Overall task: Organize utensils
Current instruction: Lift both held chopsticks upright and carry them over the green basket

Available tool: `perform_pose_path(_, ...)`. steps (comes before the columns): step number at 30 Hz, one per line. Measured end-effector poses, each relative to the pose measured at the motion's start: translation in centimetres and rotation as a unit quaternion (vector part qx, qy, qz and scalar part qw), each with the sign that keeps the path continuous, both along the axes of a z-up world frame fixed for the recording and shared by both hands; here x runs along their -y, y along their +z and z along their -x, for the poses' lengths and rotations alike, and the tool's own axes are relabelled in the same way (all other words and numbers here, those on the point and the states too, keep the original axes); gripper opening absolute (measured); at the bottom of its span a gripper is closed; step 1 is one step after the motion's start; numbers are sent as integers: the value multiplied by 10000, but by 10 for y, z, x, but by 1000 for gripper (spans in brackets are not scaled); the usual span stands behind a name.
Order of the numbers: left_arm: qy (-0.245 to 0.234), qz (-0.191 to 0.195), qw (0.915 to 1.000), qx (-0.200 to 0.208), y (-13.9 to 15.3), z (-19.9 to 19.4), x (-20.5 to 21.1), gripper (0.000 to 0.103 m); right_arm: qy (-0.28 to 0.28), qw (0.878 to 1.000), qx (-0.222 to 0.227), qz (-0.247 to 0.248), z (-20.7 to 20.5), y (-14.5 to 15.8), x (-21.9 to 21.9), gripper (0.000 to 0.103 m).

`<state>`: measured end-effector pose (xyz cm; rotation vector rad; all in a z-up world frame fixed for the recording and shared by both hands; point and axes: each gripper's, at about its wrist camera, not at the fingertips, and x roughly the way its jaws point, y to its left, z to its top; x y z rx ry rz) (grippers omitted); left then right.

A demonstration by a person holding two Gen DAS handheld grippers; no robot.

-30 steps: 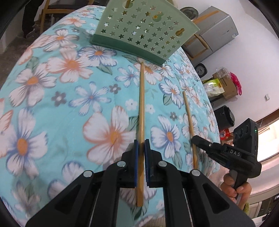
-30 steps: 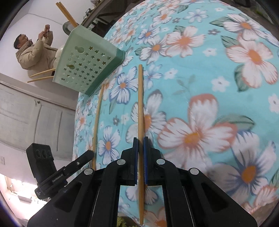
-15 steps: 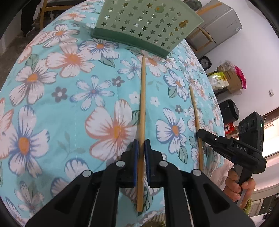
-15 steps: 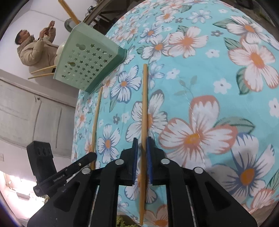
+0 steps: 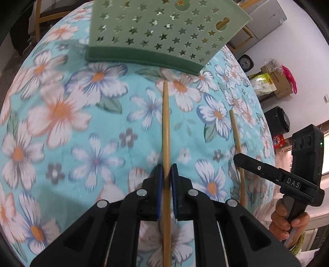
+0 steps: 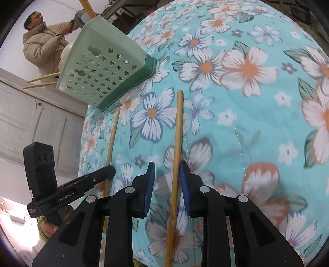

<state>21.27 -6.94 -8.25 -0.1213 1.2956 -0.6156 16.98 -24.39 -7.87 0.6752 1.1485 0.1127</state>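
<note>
Two wooden chopsticks point toward a pale green star-punched basket (image 5: 164, 30) that lies tipped on the floral tablecloth (image 5: 61, 123). My left gripper (image 5: 166, 170) is shut on the left chopstick (image 5: 166, 127), whose far tip lies just short of the basket's dark green base. In the right wrist view my right gripper (image 6: 167, 170) has its jaws opening. The right chopstick (image 6: 177, 127) stands between the blue pads (image 6: 149, 184), close to the right one, with a gap on the left. The left gripper (image 6: 109, 170) and its chopstick (image 6: 113, 131) show beside it. More chopsticks (image 6: 87, 8) stick out of the basket (image 6: 102, 67).
The tablecloth (image 6: 257, 123) spreads wide to the right of the right gripper. A person in a beige jacket (image 6: 41, 47) stands beyond the basket. Boxes, bags and a black pot (image 5: 277, 121) sit on the floor past the table's right edge. A hand (image 5: 285, 223) holds the right gripper's handle.
Both grippers have moved forward toward the basket, which looms larger. The right gripper's jaws, pressed on their chopstick a second ago, have parted. The left gripper stays shut on its chopstick.
</note>
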Motion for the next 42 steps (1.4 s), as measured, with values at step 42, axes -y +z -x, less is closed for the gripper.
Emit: perform_pose_path(42, 300, -290, 9929, 1111, 47, -30, 39, 5, -297, 9932, 1002, 508, -19, 67, 31, 5)
